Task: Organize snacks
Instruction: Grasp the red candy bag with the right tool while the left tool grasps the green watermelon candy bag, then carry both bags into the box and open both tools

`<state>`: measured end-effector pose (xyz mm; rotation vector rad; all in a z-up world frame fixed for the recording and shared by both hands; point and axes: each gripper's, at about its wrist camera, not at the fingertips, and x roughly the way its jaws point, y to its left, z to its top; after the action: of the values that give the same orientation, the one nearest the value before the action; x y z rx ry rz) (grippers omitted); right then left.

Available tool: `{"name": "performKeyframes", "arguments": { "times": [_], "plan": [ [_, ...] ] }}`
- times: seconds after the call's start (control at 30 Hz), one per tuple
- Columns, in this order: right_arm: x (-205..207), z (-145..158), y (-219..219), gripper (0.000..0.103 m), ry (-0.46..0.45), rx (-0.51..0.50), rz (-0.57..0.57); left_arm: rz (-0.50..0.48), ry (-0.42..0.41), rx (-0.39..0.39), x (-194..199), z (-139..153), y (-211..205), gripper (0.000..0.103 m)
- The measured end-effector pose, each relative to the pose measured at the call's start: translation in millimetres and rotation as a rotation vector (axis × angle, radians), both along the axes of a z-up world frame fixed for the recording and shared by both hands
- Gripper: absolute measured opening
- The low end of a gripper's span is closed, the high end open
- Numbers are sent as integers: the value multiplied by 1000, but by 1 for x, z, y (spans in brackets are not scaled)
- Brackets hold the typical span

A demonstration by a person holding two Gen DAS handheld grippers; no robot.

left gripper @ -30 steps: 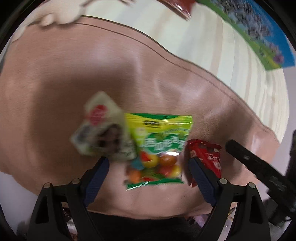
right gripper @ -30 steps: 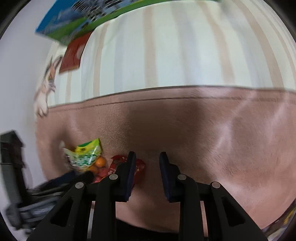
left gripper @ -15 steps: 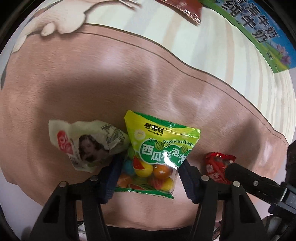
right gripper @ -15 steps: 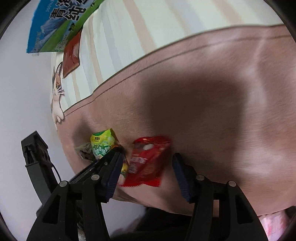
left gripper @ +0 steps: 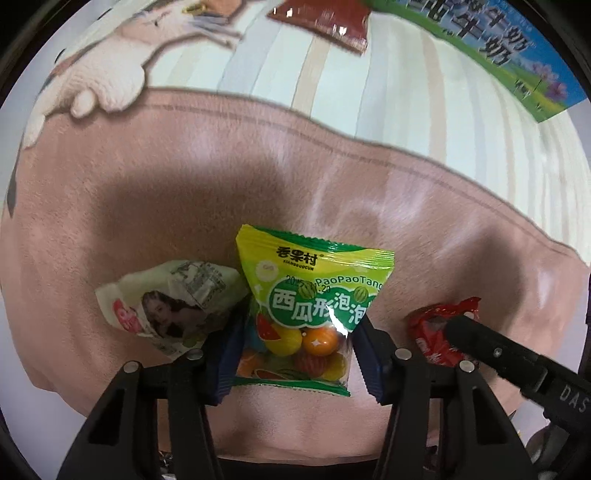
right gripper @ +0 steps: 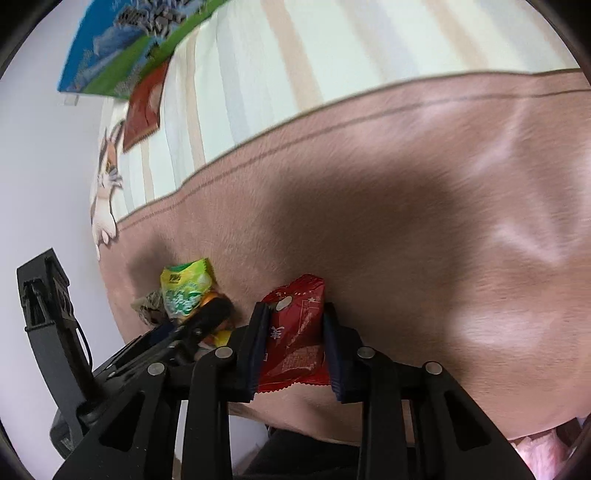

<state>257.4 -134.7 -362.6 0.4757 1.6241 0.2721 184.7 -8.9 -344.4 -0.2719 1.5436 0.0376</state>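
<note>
A green and yellow bag of round candies [left gripper: 310, 306] lies on the brown blanket [left gripper: 184, 206], between the fingers of my left gripper [left gripper: 295, 350], which is shut on its lower half. A white snack packet with a woman's picture [left gripper: 173, 306] lies just left of it, touching. My right gripper [right gripper: 293, 332] is shut on a red snack packet [right gripper: 295, 328], also seen in the left wrist view [left gripper: 436, 328] with a finger over it. The green bag shows in the right wrist view [right gripper: 186, 288].
A striped cream cloth with a cat print [left gripper: 110, 74] covers the far side. A dark red packet [left gripper: 325, 22] and a blue and green milk carton box [left gripper: 517, 55] lie at the back. The blanket's front edge [left gripper: 295, 454] is near.
My left gripper has narrowed from wide open onto the green candy bag. My right gripper opened, moved over the red packet and closed on it.
</note>
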Motion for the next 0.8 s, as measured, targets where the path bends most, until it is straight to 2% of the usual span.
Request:
{"name": "performKeyframes", "arguments": {
  "times": [0.3, 0.57, 0.8],
  "plan": [
    [25, 49, -39, 31, -122, 22, -71, -49, -126, -82, 27, 77, -25, 52],
    [67, 132, -48, 31, -289, 73, -91, -104, -255, -190, 82, 163, -46, 52],
    [122, 203, -39, 31, -445, 79, -103, -133, -353, -199, 148, 230, -37, 52]
  ]
}}
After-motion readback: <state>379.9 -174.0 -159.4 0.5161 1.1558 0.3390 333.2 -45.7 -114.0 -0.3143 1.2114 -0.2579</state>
